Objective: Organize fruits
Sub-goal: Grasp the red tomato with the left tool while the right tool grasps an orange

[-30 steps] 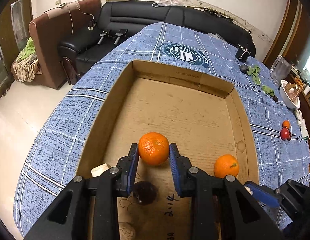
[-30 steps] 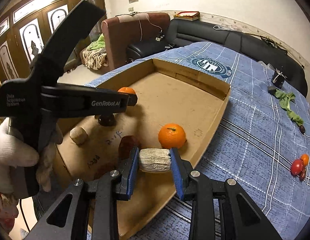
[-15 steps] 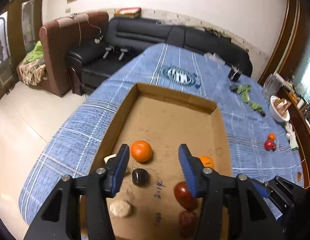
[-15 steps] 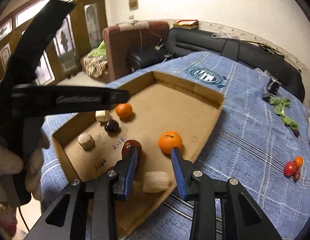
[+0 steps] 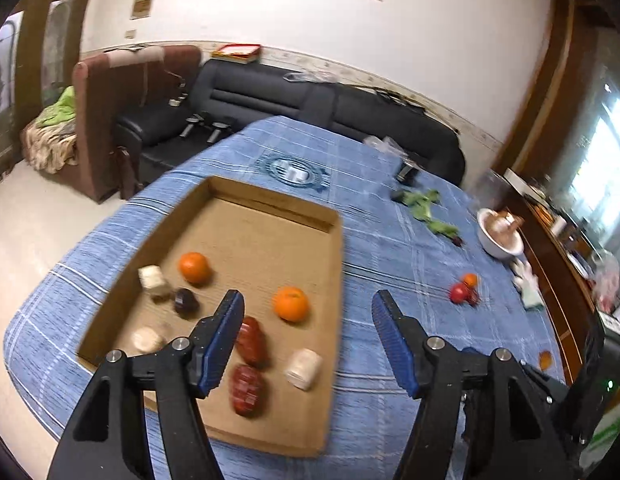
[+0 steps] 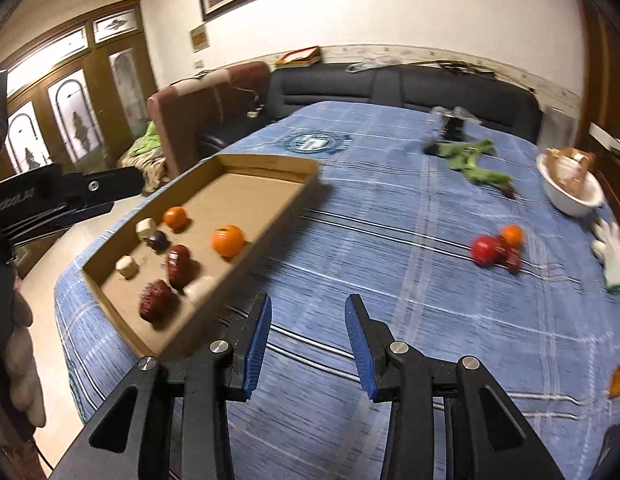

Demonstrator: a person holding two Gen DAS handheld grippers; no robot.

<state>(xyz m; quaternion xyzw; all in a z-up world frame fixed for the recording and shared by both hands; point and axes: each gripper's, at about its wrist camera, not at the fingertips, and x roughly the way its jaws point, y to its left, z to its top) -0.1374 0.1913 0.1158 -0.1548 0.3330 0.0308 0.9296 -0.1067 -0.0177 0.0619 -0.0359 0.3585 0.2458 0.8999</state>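
A shallow cardboard box lies on the blue checked tablecloth. In it are two oranges, two dark red fruits, a small dark fruit and pale cylindrical pieces. A red fruit with a small orange one lies loose on the cloth to the right. My left gripper hangs above the box's near right corner, its jaws opening with nothing between them. My right gripper is over bare cloth right of the box, jaws opening, nothing between them.
Green leaves, a white bowl, a white glove and a small black object lie on the far right of the table. A black sofa and a brown armchair stand behind. A gloved hand holds the left gripper.
The left gripper let go of an orange in the box, the right released a pale cylinder there. Both opened, rose and pulled back to the right.
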